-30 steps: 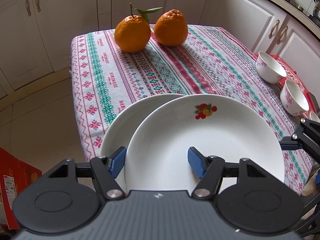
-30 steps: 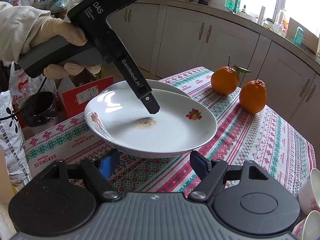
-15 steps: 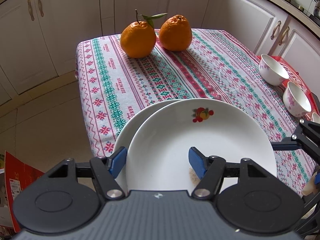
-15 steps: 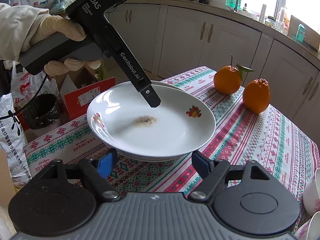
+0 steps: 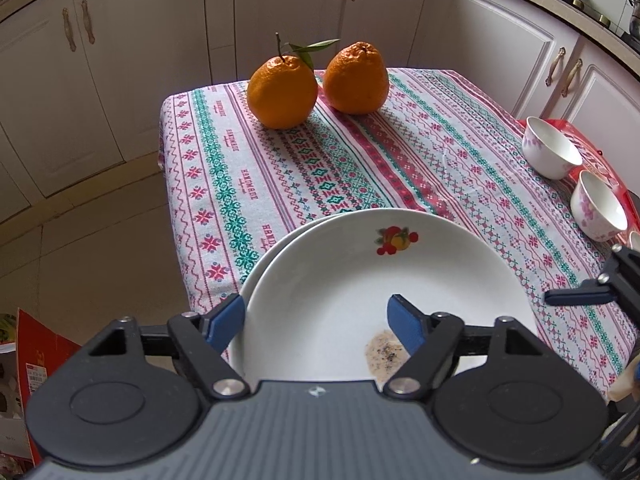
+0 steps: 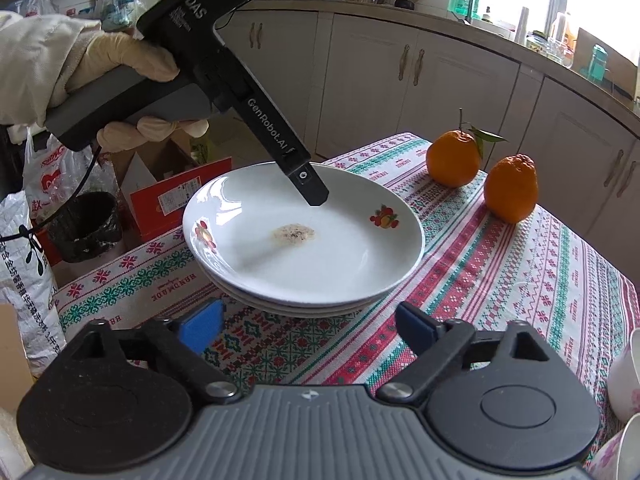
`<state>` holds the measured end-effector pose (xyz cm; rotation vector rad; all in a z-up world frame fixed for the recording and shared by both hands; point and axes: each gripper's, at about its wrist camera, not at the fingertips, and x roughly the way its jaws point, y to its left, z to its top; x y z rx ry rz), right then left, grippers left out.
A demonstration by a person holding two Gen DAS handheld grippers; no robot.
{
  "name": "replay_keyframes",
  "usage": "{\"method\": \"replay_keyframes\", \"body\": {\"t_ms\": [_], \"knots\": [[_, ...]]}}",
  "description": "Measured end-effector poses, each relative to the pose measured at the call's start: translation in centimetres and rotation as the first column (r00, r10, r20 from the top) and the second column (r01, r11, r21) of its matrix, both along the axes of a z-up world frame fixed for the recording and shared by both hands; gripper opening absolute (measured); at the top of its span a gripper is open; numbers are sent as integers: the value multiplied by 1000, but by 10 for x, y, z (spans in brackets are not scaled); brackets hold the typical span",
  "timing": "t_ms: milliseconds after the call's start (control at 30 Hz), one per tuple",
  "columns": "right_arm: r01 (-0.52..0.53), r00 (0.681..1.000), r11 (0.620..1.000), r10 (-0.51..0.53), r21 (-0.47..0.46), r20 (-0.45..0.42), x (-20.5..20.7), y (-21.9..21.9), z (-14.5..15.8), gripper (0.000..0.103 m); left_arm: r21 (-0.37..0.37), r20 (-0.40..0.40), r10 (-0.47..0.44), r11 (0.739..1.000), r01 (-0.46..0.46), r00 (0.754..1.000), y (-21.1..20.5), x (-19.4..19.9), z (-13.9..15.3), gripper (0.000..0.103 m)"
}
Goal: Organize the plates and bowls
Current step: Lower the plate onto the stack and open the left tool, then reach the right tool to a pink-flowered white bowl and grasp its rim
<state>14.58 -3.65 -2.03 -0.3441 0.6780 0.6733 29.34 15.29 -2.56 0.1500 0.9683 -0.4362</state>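
Left gripper [image 5: 316,320], held in a gloved hand [image 6: 132,80], jaws opening astride the near rim of the top plate [image 5: 360,280]: one blue pad [image 5: 226,322] just outside the rim, the other above the plate's floor, neither seen pressing. Top plate nested on more plates [image 6: 304,306], the stack resting on the patterned cloth [image 5: 360,152] at the table corner nearest that hand. White, with a fruit motif [image 5: 396,240] on the inner wall and a brownish speckled stain [image 6: 292,234] near the middle, partly behind the inner pad in the left wrist view. Right gripper [image 6: 308,330] just short of the stack on its opposite side, jaws opening, wide apart, nothing between them but cloth; not touching the plates. Beyond the stack, at the far edge of the cloth, two oranges [image 5: 316,88] side by side, one with stalk and leaf. To the right of the stack, well apart from it, two white bowls with pink flowers [image 5: 552,152] standing upright on something red at the table's edge; a sliver of a third further on the same side. On the floor past the stack, under the gloved hand: a red box [image 6: 180,200], a dark pot [image 6: 86,224] and printed bags [image 6: 28,276]. White cabinets [image 5: 120,60] behind the table.
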Motion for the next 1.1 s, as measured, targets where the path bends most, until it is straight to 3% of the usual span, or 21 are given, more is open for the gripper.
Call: {"method": "replay_keyframes", "body": {"t_ms": [233,400,533,667,967,1100], "knots": [[35,999,999,-35,21,5,-8,-13,6,103,-3,32,25,1000,-24,999,0,-5,5,84],[75,997,997,-76,35,9,-14,-23,11,103,-36,99,40,999,-37,994,-9,-20,18,85],[119,992,992,-120,39,33,-20,-32,18,103,-70,213,17,998,-2,977,-26,-49,33,95],[160,985,986,-163,50,58,-29,-46,25,103,-76,294,-20,996,44,956,-50,-80,39,98],[248,965,968,-251,49,74,-61,-87,31,103,-181,334,24,983,39,942,-88,-136,31,101],[310,945,949,-313,51,90,-79,-115,32,103,-170,375,40,985,26,926,-111,-155,24,102]]}}
